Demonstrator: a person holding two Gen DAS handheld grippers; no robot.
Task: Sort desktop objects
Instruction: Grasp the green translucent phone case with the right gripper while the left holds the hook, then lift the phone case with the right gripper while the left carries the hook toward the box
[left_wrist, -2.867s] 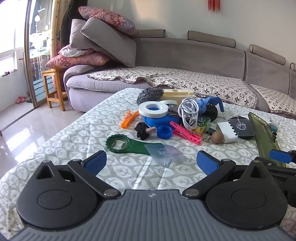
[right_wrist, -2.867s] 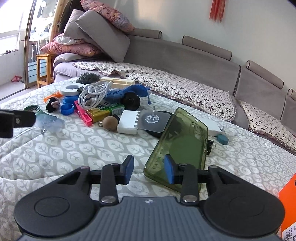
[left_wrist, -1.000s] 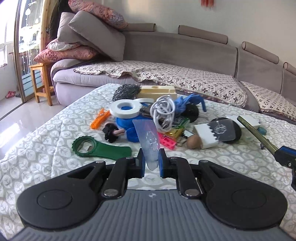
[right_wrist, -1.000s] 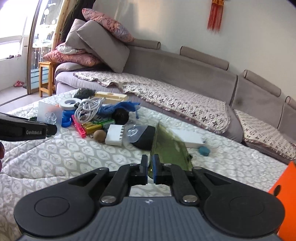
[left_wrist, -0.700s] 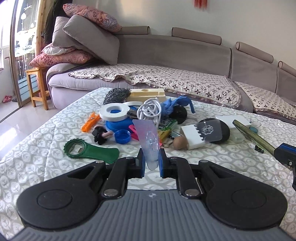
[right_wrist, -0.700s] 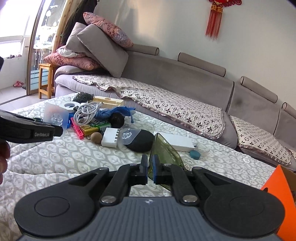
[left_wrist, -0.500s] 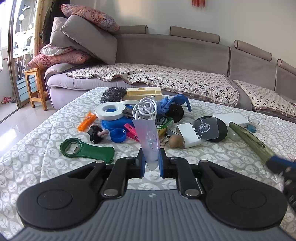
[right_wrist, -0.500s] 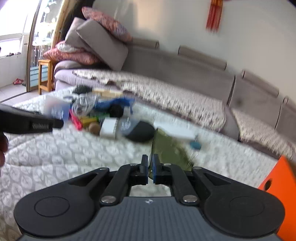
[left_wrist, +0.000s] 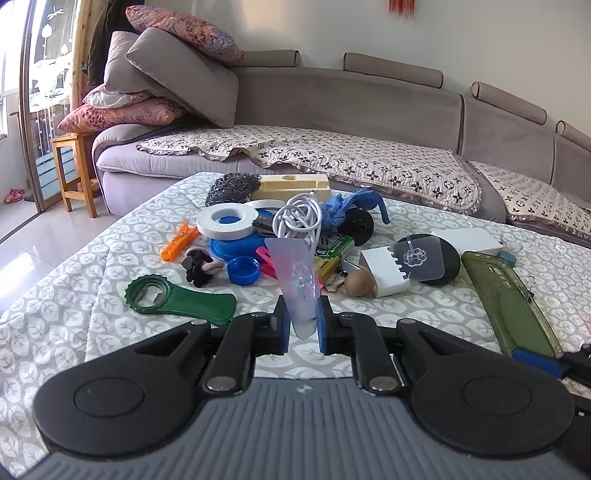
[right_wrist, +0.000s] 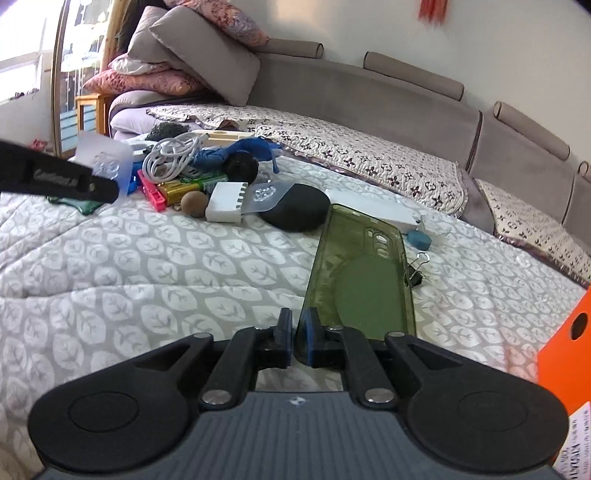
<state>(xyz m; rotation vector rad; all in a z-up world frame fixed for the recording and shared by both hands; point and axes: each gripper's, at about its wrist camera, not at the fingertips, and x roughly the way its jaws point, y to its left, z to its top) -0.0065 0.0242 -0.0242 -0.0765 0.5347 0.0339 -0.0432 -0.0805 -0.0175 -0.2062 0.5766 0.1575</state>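
My left gripper (left_wrist: 301, 321) is shut on a clear adhesive hook plate (left_wrist: 295, 273), which stands upright above the quilt in front of the pile. From the right wrist view the same plate (right_wrist: 107, 158) shows at the far left. A translucent green phone case (right_wrist: 358, 273) lies flat on the quilt. Its near corner sits between the fingers of my right gripper (right_wrist: 297, 326), whose jaws are opening; a slim gap shows beside the left pad. The case (left_wrist: 506, 295) and one blue right pad (left_wrist: 532, 356) also appear in the left wrist view.
A pile sits mid-quilt: green bottle opener (left_wrist: 177, 301), white tape ring (left_wrist: 227, 221), coiled white cable (left_wrist: 299, 218), blue cap (left_wrist: 243, 270), wooden ball (left_wrist: 358, 282), black disc with a second clear hook (left_wrist: 428, 258). Binder clip (right_wrist: 415, 273) beside the case. Orange box (right_wrist: 565, 350) at right.
The green case went from tilted up in the right gripper to flat on the quilt, and the right jaws have parted slightly. The left gripper still holds the hook plate.
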